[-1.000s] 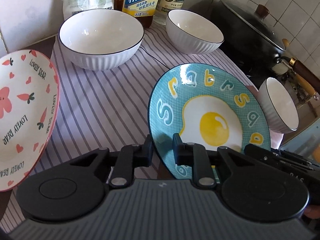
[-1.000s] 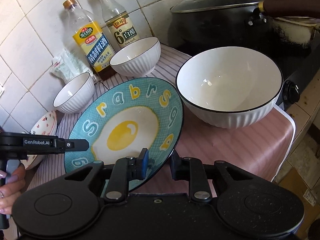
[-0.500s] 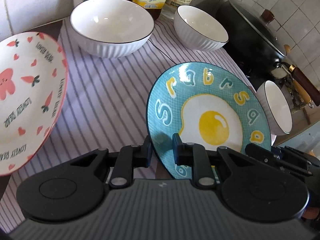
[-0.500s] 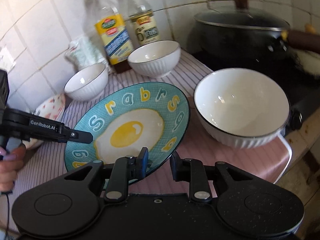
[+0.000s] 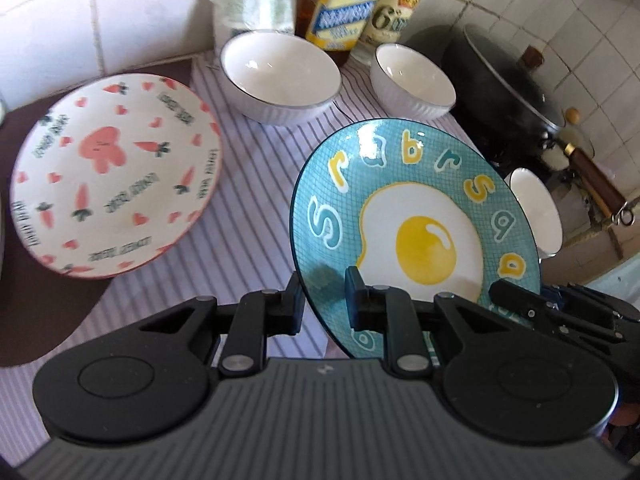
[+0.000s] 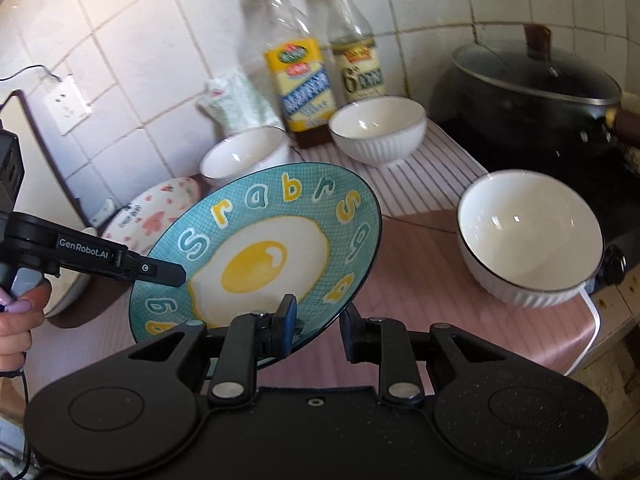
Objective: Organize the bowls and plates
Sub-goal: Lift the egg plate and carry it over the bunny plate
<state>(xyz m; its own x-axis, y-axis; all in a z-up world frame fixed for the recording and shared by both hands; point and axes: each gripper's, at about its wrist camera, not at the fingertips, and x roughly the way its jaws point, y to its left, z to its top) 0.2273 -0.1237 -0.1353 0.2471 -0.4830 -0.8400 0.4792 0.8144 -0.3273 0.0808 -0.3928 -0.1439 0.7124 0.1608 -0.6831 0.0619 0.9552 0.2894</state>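
A teal plate with a fried-egg picture [image 5: 416, 224] is held in the air, tilted, by both grippers. My left gripper [image 5: 324, 300] is shut on its rim at one side. My right gripper [image 6: 318, 322] is shut on the rim at the near edge [image 6: 256, 252]. A white plate with pink carrots and hearts [image 5: 112, 196] lies to the left on the counter [image 6: 156, 216]. Two white ribbed bowls [image 5: 280, 74] [image 5: 412, 80] stand at the back. A third white bowl [image 6: 528, 236] sits at the right near the counter edge.
A striped cloth [image 5: 256, 168] covers the counter. Two bottles [image 6: 296, 72] [image 6: 354, 52] and a bag [image 6: 236, 104] stand against the tiled wall. A black lidded wok [image 6: 536, 92] sits on the stove at the right. A wall socket [image 6: 66, 106] is at the left.
Both grippers have lifted the teal plate higher and drawn back, so the counter looks farther away. The pink carrot plate now shows more fully in the left wrist view.
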